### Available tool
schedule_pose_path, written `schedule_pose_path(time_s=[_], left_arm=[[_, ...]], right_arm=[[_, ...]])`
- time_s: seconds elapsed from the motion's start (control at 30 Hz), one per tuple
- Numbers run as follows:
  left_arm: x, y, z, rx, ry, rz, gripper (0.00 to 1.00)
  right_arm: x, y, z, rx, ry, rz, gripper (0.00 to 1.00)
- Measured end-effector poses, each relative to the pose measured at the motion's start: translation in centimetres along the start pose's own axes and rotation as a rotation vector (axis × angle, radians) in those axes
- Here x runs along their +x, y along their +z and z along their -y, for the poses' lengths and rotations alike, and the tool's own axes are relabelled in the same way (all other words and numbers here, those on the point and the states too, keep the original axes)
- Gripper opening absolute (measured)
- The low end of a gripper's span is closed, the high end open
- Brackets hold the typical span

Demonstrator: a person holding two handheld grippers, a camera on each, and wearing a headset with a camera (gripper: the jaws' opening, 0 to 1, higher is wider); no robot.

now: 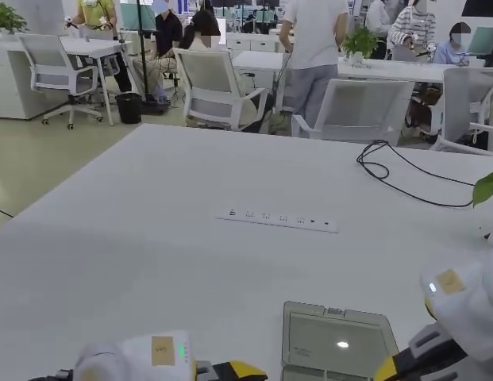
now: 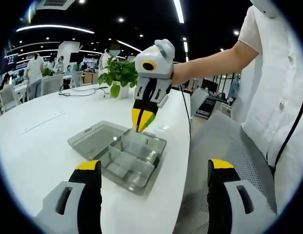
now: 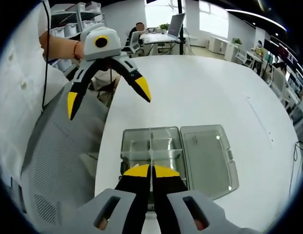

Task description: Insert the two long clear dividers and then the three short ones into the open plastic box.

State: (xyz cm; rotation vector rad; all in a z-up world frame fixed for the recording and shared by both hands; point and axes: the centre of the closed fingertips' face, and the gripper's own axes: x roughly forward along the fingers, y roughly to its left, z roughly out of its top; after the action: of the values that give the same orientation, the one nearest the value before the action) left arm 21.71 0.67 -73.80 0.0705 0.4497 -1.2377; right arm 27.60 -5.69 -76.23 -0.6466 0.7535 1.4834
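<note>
The clear plastic box (image 3: pixel 134 146) lies near the table's front edge with its lid (image 3: pixel 205 156) folded flat beside it. Clear dividers stand inside the box (image 2: pixel 136 168). My right gripper (image 3: pixel 151 170) is shut on a thin clear divider (image 3: pixel 151 141), seen edge-on along the box's middle. In the left gripper view, the right gripper (image 2: pixel 141 126) points down with its tips at the box's top. My left gripper (image 2: pixel 154 165) is wide open and holds nothing. It hovers over the table edge, clear of the box (image 3: pixel 107 97). The head view catches the lid (image 1: pixel 337 341).
A white power strip (image 1: pixel 278 220) lies mid-table, with a black cable (image 1: pixel 389 171) and a potted plant (image 2: pixel 119 75) towards the far right. A grey mesh chair (image 3: pixel 58 156) stands at the near edge. People and office chairs fill the room behind.
</note>
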Motion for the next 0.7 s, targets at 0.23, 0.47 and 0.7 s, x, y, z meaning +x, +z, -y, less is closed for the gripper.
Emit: schedule_pose_path(time_s=[0.23, 0.47, 0.7], left_arm=[[0.17, 0.01, 0.16, -0.003, -0.007, 0.0, 0.92], [0.25, 0.0, 0.21, -0.006, -0.01, 0.001, 0.92], [0.21, -0.02, 0.18, -0.008, -0.01, 0.003, 0.92]], right_arm=[[0.31, 0.12, -0.02, -0.014, 0.0, 0.004, 0.03], [0.73, 0.28, -0.16, -0.039, 0.002, -0.002, 0.03], [1.04, 0.32, -0.15, -0.045, 0.002, -0.003, 0.03]])
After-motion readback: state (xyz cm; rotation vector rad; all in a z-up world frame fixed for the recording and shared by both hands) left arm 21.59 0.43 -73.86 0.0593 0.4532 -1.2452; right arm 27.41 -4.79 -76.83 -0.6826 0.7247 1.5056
